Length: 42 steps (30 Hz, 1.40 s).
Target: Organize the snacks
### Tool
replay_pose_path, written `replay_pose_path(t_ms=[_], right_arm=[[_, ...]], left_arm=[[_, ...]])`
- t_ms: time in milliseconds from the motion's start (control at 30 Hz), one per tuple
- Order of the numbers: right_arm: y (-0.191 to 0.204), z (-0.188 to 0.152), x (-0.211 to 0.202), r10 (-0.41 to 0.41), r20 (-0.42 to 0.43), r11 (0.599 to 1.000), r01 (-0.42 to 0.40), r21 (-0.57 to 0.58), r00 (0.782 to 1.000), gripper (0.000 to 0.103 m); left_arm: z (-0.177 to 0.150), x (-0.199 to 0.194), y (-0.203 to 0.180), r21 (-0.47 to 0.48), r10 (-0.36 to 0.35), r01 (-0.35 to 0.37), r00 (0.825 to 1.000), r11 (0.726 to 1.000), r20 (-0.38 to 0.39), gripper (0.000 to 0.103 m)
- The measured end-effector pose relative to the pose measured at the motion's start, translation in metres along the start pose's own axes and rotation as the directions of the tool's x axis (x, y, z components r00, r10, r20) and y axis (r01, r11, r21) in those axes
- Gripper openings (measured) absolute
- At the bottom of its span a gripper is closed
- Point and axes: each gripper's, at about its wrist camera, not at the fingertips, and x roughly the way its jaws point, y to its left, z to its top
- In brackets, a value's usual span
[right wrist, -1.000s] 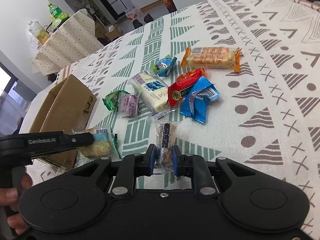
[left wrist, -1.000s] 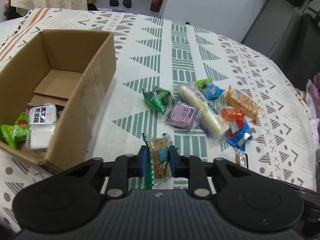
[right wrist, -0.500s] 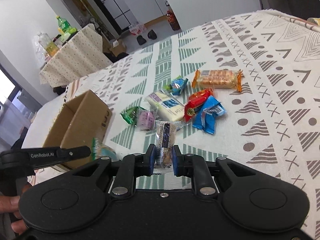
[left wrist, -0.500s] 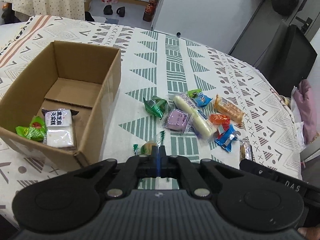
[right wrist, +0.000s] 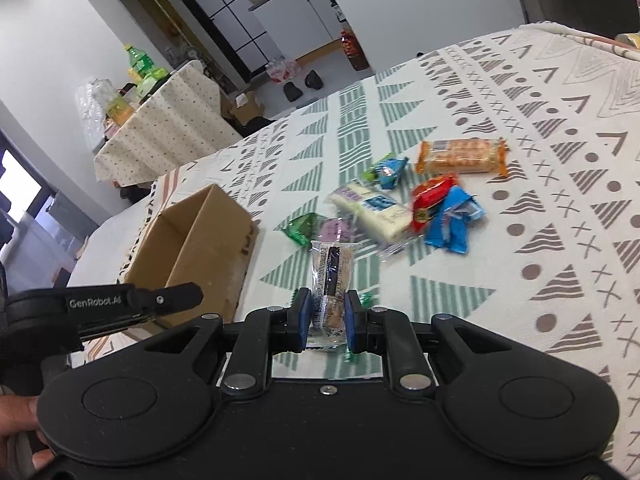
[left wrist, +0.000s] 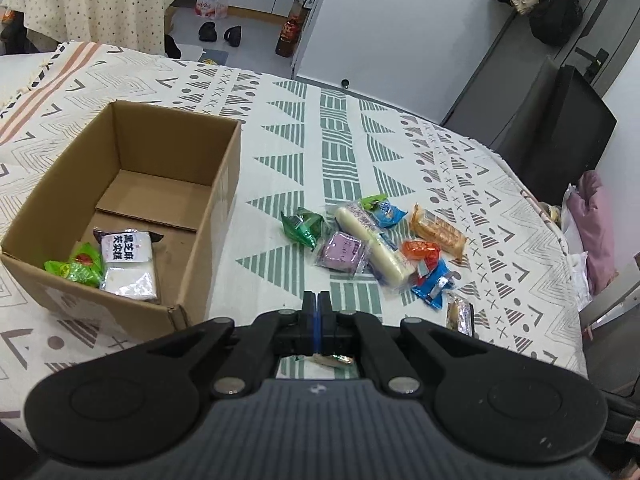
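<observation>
Beside the box, bare cloth separates its wall from snacks.

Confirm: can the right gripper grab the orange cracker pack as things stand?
Probably not: the right gripper is shut on a clear-wrapped bar, so its jaws are taken. The orange cracker pack lies uncovered on the tablecloth, so the way is otherwise free.
</observation>
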Motion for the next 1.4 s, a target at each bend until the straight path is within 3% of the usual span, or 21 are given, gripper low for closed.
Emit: replay_pose_path(t_ms=[200, 300, 367, 467, 667, 1033, 1400], right_arm=[[-0.007, -0.005, 0.002, -0.030, -0.005, 0.999, 0.031, 0.026, 1.000, 0.018], [-0.014, -0.007, 0.005, -0.069, -0.012, 0.996, 0.069, 0.051, 0.998, 0.018], [-0.019, -0.008, 0.006, -0.099, -0.016, 0.993, 0.100, 0.062, 0.995, 0.018], [-0.026, -0.008, 0.007, -0.118, -0.017, 0.989, 0.119, 0.084, 0.993, 0.018], [-0.038, -0.009, 0.013, -0.144, -0.025, 0.984, 0.146, 0.100, 0.989, 0.018], [-0.053, -0.010, 0.028, -0.186, -0.074, 0.972, 0.194, 0.129, 0.980, 0.018], [-0.065, -0.014, 0.046, -0.259, -0.150, 0.949, 0.280, 0.147, 0.954, 0.023]], left_arm=[[-0.004, 0.023, -0.004, 0.008, -0.005, 0.006, 0.996, 1.000, -0.085, 0.008], [-0.008, 0.035, -0.007, 0.006, -0.020, 0.021, 0.992, 1.000, -0.121, 0.031], [-0.011, 0.041, -0.010, 0.015, -0.010, 0.012, 0.992, 1.000, -0.128, 0.054], [-0.014, 0.053, -0.016, 0.022, -0.012, 0.016, 0.988, 1.000, -0.155, 0.060], [-0.018, 0.079, -0.028, 0.063, 0.005, 0.008, 0.979, 0.998, -0.203, 0.070], [-0.025, 0.116, -0.033, 0.099, 0.052, -0.028, 0.965, 0.995, -0.259, 0.076], [-0.031, 0.126, -0.042, 0.148, 0.090, -0.057, 0.970, 0.987, -0.227, 0.081]])
